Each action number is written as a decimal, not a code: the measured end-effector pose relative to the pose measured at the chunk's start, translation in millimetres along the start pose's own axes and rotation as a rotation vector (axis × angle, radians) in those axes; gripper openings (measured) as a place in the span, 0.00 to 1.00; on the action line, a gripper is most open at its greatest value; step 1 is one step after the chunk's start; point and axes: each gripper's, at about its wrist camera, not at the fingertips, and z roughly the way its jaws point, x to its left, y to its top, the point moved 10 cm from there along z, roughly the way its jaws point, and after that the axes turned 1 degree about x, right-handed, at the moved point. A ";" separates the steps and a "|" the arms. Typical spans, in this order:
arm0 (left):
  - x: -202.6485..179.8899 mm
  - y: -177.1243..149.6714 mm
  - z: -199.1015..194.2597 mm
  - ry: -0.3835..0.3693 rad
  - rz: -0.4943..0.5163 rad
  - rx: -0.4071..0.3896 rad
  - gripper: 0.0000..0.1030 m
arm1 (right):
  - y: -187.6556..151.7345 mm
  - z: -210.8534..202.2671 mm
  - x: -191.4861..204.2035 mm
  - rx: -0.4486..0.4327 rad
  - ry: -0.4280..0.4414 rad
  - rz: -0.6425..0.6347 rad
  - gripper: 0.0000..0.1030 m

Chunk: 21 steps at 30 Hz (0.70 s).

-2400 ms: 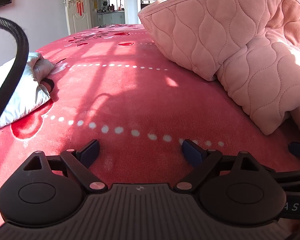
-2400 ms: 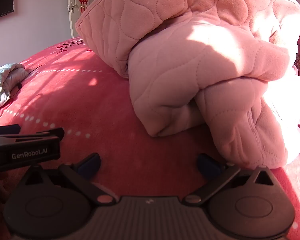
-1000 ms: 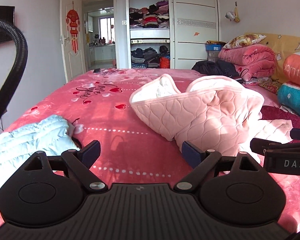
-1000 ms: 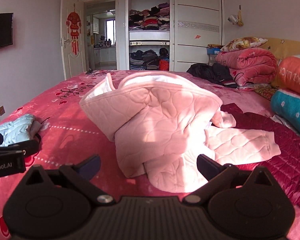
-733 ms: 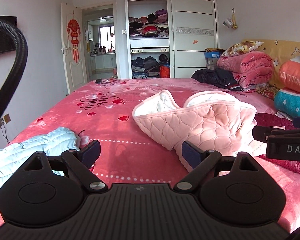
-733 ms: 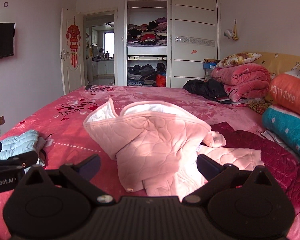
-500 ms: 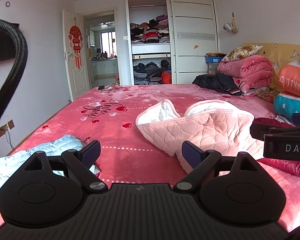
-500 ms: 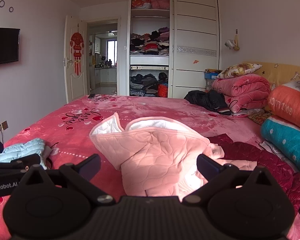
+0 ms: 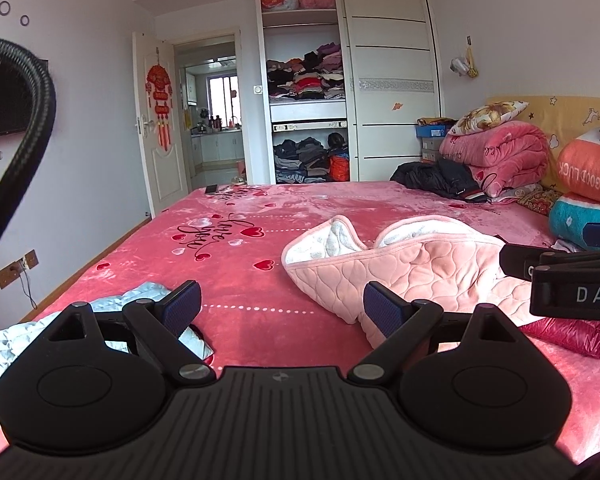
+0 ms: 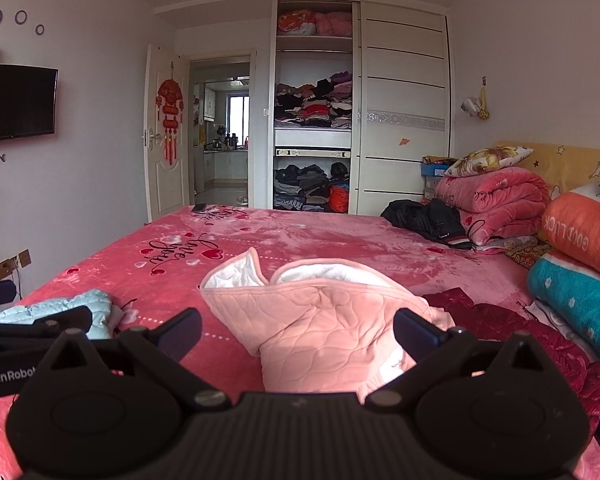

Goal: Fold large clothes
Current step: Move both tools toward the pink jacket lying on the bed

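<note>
At the lower left of the frame a pale blue garment (image 9: 100,316) lies on the red bed (image 9: 240,264). The left gripper (image 9: 282,306) hangs spread wide, empty. Centre-right, the pink quilted jacket (image 10: 320,320) lies bunched, collar toward the wardrobe (image 10: 360,112), its long axis running toward the lower right. The right gripper (image 10: 296,330) is likewise wide apart, holding nothing.

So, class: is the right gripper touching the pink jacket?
Apart. The right wrist view shows the right gripper raised with open jaws, and the pink jacket lying on the bed beyond, nothing between the jaws.
</note>
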 end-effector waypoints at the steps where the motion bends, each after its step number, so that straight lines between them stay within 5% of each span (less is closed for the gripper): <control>1: -2.8 1.6 3.9 0.000 -0.001 0.002 1.00 | -0.1 -0.2 0.0 0.000 0.001 0.002 0.98; 21: -26.6 -10.6 30.8 -0.021 0.045 0.040 1.00 | -43.5 13.0 -27.2 0.059 -0.016 0.077 0.95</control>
